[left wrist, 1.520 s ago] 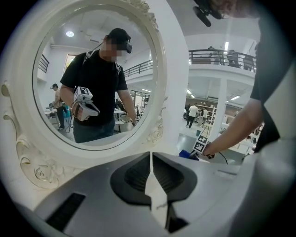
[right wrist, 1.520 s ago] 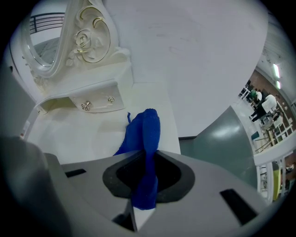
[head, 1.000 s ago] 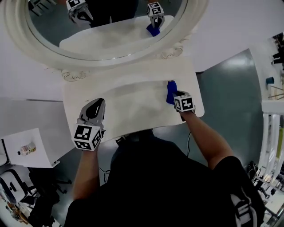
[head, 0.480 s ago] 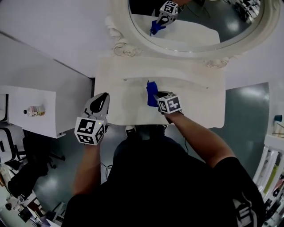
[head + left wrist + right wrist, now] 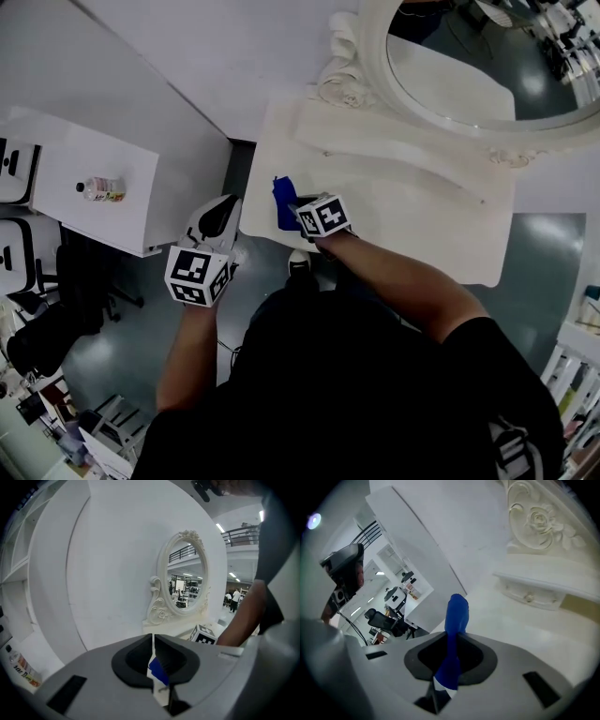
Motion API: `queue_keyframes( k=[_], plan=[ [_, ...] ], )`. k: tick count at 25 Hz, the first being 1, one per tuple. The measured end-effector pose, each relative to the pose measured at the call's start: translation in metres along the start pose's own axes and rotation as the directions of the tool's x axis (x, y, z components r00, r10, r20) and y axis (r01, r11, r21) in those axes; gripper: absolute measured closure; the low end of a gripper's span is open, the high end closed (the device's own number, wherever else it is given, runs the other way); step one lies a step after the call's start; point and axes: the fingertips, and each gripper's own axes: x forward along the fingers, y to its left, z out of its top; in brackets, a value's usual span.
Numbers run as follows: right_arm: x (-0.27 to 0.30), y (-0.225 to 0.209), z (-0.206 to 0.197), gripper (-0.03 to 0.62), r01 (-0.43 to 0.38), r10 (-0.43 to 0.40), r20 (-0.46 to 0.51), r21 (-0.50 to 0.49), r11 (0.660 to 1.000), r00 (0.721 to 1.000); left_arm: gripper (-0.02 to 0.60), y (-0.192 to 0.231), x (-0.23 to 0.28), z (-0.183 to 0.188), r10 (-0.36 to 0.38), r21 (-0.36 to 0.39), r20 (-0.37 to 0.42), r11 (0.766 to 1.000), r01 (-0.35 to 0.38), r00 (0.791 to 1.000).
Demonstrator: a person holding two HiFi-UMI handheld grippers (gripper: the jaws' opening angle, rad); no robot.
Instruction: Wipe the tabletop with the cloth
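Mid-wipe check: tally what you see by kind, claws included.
blue cloth: 1
claws: 2, left claw and right claw
table: 1
mirror: 1
bottle: 1
Total: 6

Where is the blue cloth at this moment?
In the head view, the blue cloth lies near the left front corner of the white tabletop, clamped by the right gripper.

The cloth [image 5: 284, 202] looks soft and matt, the white tabletop [image 5: 403, 217] smooth.
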Motion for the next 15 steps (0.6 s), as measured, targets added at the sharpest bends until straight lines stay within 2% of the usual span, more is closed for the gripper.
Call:
queue_keyframes(
  k=[6,15],
  plan=[
    [0.059,0.035,-0.005,0.548,-0.036,0.039,-0.057,0.059,0.998,0.998,0.557,0.028,-0.025,-0.018,0.030,-0.004,-0.022,1.000,-0.031,0.999],
    [0.080,0.006,-0.030,0.548,0.061,-0.052,-0.138,0.064,0.996,0.989,0.557,0.039,-0.031,-0.028,0.010,0.008,-0.045,1.000,-0.010,0.999]
  ],
)
